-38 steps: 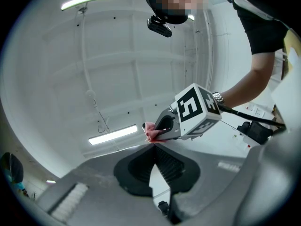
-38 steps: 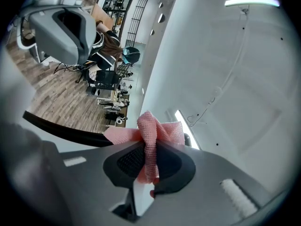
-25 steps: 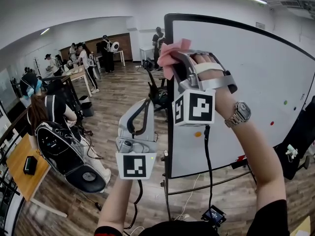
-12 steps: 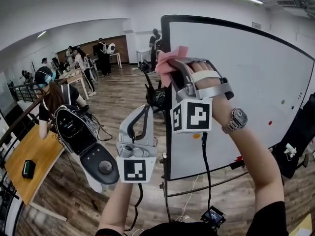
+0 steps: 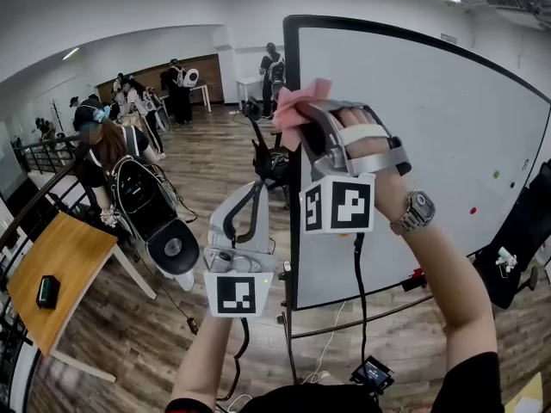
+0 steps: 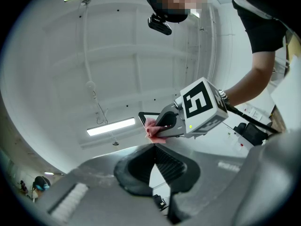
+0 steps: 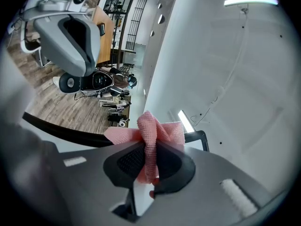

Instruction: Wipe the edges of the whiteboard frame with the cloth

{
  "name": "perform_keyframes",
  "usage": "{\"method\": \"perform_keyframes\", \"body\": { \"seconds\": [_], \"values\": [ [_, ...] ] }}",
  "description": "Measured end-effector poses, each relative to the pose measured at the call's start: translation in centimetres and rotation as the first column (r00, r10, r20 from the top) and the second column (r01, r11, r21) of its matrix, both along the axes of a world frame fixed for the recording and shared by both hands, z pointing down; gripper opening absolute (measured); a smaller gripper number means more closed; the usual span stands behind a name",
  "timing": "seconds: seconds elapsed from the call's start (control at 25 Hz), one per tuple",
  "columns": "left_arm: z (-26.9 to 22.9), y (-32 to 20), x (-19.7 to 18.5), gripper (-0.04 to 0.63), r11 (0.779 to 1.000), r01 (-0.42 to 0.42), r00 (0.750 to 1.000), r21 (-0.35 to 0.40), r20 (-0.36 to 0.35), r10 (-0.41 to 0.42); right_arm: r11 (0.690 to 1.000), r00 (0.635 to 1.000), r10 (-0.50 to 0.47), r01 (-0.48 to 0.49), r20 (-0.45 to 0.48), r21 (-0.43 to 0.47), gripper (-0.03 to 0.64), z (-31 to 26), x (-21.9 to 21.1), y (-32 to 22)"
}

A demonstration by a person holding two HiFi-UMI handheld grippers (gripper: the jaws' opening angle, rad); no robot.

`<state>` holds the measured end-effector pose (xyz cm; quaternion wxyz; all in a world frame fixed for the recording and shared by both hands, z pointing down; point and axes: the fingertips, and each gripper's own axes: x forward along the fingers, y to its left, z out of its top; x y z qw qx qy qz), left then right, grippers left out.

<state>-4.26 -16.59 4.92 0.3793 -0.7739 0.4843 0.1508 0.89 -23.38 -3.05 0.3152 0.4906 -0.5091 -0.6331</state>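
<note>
Head view showed the right gripper (image 5: 303, 120) raised high at the left vertical edge of the whiteboard frame (image 5: 291, 222), a little below its upper left corner. Its fingers were closed on the pink cloth (image 5: 299, 100), and the cloth lay against the black edge, or just beside it; real contact could not be confirmed from this view.

In the right gripper view the cloth (image 7: 156, 134) stood as a folded bunch between the two fingers (image 7: 126, 161). One part was pinched low between the pads and the rest came out above the fingertips, spreading to both sides. The black frame (image 7: 61, 127) passed just behind this free part, so the loose top of the cloth, not the fingers, faced the frame.

The left gripper (image 5: 244, 198) was held lower and to the left, apart from the board. In the left gripper view its fingers (image 6: 173, 166) met at the tips with nothing between them, so it seemed to take no part in the wiping.

The step in hand was probably the wiping of the left edge, near the top. The next move would call for keeping the cloth pressed on the edge and sliding it along, down the side or up round the corner, with the grip firm enough that the cloth does not slip out. The top, right and bottom edges seemed yet to be done.
</note>
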Motion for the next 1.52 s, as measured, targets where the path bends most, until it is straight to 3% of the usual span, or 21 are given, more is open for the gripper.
{"method": "perform_keyframes", "body": {
  "seconds": [0.32,1.52],
  "values": [
    [0.2,0.4,-0.6,0.000,1.000,-0.008,1.000,0.016,-0.009,0.008,1.000,1.000,-0.010,0.010,0.010,-0.007,0.044,1.3,-0.6,0.2],
    [4.0,-2.0,1.1,0.000,0.998,-0.021,1.000,-0.052,0.002,0.021,0.999,0.999,-0.045,0.046,0.012,-0.030,0.044,5.5,-0.3,-0.4]
  ]
}}
